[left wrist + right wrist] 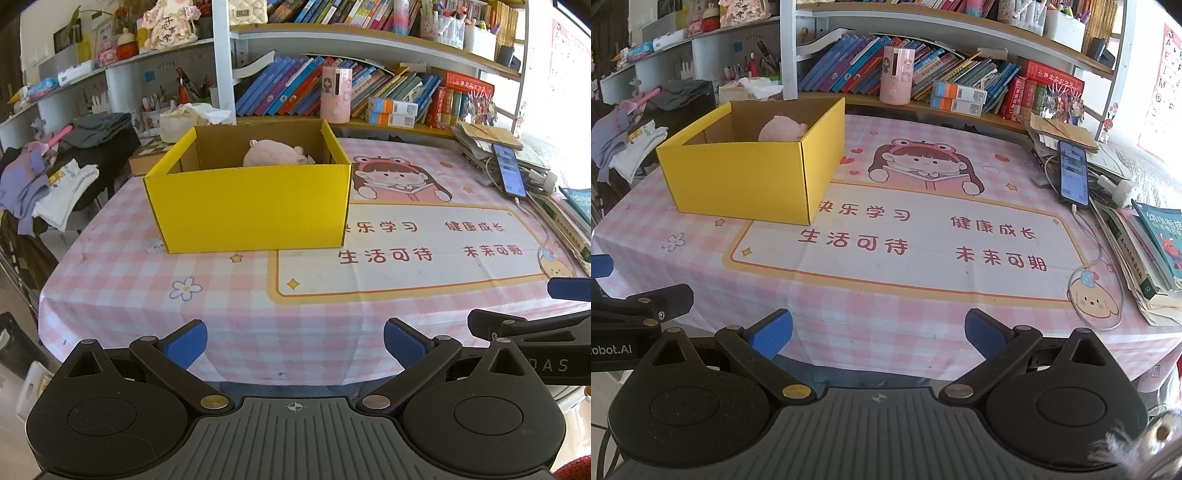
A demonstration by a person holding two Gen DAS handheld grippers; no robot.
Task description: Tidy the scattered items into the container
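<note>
Box: yellow cardboard box (251, 206) standing open-topped on the far left part of the table, upright.
Toy: pink plush toy (273, 154) lying inside the box, only its top showing over the near wall.
Table: pink checked tablecloth (871, 317) with a cartoon girl print and Chinese lettering; no loose items visible on its middle.
Left gripper (295, 343): held at the near table edge, blue pads spread wide, nothing between them.
Right gripper (879, 334): just right of the left one, pads likewise wide apart and holding nothing.
Right side: phone (1073, 177) on a cable, beside stacked books (1145, 258).
Far side: bookshelf (923, 107) behind the table.
</note>
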